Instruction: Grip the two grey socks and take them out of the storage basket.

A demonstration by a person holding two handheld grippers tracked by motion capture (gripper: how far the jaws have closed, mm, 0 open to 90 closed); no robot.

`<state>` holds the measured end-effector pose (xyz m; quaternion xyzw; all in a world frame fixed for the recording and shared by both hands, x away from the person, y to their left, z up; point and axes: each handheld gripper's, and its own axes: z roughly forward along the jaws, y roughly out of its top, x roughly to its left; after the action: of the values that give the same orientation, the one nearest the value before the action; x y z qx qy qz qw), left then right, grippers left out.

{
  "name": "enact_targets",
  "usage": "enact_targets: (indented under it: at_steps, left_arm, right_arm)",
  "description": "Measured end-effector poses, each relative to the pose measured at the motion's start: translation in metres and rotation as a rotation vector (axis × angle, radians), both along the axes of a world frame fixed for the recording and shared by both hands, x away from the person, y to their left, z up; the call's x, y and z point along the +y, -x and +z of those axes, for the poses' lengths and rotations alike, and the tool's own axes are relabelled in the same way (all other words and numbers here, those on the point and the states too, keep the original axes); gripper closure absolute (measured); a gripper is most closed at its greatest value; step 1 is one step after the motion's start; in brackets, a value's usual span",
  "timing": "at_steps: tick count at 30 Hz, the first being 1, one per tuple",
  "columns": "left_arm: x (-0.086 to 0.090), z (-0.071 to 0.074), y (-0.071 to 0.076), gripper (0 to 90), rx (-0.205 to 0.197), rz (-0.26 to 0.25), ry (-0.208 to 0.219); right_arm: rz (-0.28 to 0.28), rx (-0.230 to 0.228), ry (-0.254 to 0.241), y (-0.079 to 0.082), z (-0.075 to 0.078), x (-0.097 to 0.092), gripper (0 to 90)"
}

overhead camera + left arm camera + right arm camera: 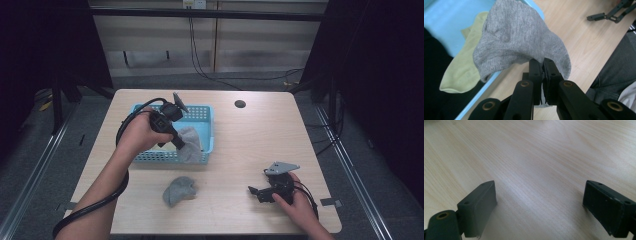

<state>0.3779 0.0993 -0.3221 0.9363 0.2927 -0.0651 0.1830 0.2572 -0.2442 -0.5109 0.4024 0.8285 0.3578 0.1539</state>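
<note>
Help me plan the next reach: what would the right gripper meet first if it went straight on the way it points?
Likely the bare wooden table: the right gripper, jaws open, angles down toward it.

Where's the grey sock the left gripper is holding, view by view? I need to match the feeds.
High view: grey sock hangs over the blue basket's front wall, left of centre.
Left gripper view: upper centre, pinched by the left gripper.
Right gripper view: not in it.
Shared landmark: the blue basket.
</note>
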Motion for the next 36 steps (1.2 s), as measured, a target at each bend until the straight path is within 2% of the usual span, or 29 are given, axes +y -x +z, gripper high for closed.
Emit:
enact_targets:
  at_steps: [10,17,24,29,33,36]
  left_arm:
    - [-0.017,0.0,0.018,86.2,-0.005,-0.069,0.009]
    - [-0.029,-0.007,0.033,86.2,-0.004,-0.111,0.03]
    - [-0.042,-0.011,0.045,86.2,-0.002,-0.158,0.033]
    - [-0.048,-0.016,0.05,86.1,-0.002,-0.178,0.047]
    - [-0.057,-0.019,0.058,86.0,0.013,-0.216,0.071]
    - [-0.063,-0.019,0.062,85.3,0.008,-0.234,0.08]
  right_arm:
    - [0.001,-0.001,0.001,0.0,0.0,0.0,10.9]
    - [0.001,-0.001,0.001,0.0,0.0,0.0,10.9]
    - [0.005,-0.004,0.003,0.0,0.0,0.0,10.9]
    - [0.005,-0.004,0.003,0.0,0.0,0.0,11.0]
    - [0.006,-0.005,0.002,0.0,0.0,0.0,11.0]
    - [0.005,-0.004,0.002,0.0,0.0,0.0,11.0]
